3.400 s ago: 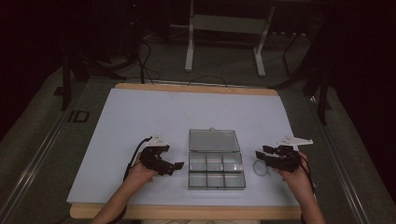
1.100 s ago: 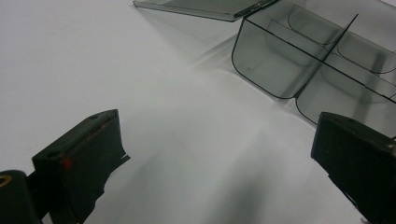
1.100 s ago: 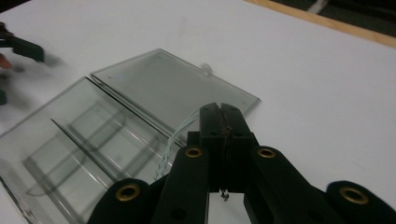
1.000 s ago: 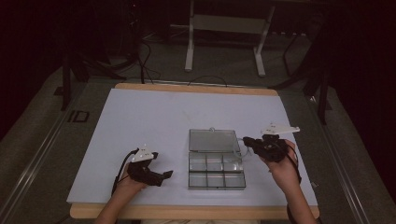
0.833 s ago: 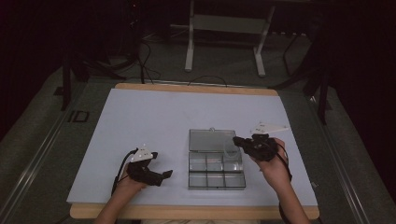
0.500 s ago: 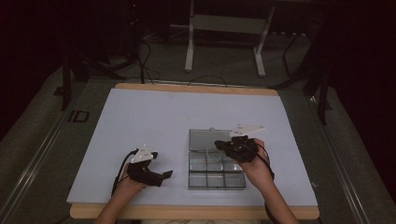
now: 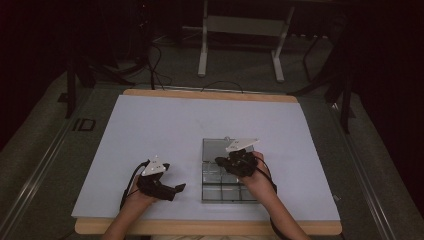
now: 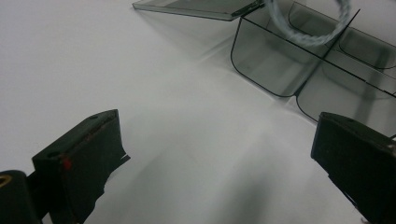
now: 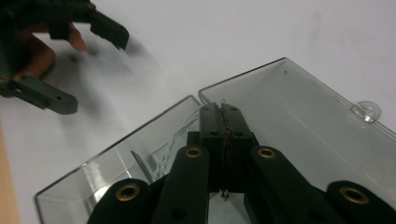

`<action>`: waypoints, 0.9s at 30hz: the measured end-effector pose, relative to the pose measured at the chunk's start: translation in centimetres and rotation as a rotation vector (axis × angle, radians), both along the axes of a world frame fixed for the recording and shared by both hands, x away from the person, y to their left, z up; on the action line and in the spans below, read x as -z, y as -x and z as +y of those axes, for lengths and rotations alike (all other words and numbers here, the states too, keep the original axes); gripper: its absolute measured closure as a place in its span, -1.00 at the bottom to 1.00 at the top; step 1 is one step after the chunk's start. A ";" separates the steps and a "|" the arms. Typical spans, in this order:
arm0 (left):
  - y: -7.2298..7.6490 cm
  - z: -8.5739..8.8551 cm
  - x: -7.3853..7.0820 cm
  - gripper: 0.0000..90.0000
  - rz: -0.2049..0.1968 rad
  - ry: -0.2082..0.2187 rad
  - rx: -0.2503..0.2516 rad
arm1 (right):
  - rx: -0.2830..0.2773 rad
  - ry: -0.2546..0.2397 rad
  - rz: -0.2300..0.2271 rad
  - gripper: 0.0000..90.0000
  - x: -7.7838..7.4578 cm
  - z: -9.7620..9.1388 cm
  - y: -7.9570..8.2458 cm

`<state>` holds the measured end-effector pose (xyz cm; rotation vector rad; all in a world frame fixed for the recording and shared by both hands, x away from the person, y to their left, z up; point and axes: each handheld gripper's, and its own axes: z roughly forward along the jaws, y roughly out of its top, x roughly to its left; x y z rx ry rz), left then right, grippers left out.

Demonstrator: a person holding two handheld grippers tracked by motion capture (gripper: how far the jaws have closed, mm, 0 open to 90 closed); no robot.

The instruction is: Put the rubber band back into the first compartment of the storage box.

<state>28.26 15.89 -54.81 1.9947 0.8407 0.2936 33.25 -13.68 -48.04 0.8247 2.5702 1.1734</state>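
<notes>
A clear compartment box [image 7: 227, 194] lies near the table's front edge, its lid [image 7: 220, 147] folded flat toward the back. My right gripper [image 7: 220, 161] hovers over the box's left compartments, shut on a pale twisted cord loop [image 8: 306, 41]. In the left gripper view the loop dangles above the compartments [image 8: 271, 65]. In the right gripper view the jaws of the right gripper [image 9: 223, 109] are pressed together, pale strands [image 9: 180, 133] trailing below them into the box [image 9: 107, 172]. My left gripper [image 7: 175, 177] rests on the table left of the box, open and holding nothing [image 8: 217, 140].
The white table top [image 7: 200, 120] stretches bare behind and to both sides of the box. Its wooden front edge [image 7: 200, 227] runs under the person's forearms. A metal stand [image 7: 240, 30] and cables sit on the dark floor beyond the table.
My right gripper has travelled left and slightly down, from beside the box's right edge to over its left compartments, staying shut. The left gripper has kept still for the last second.
</notes>
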 end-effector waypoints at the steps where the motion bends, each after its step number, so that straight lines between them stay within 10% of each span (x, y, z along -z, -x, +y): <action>1: 0.0 0.0 0.0 -0.94 -0.002 -0.001 0.001 | 0.001 0.004 0.003 0.98 0.2 0.2 0.0; 27: 0.0 0.0 0.0 -0.94 -0.002 0.002 0.005 | -0.020 0.059 0.090 0.98 3.6 2.3 -0.7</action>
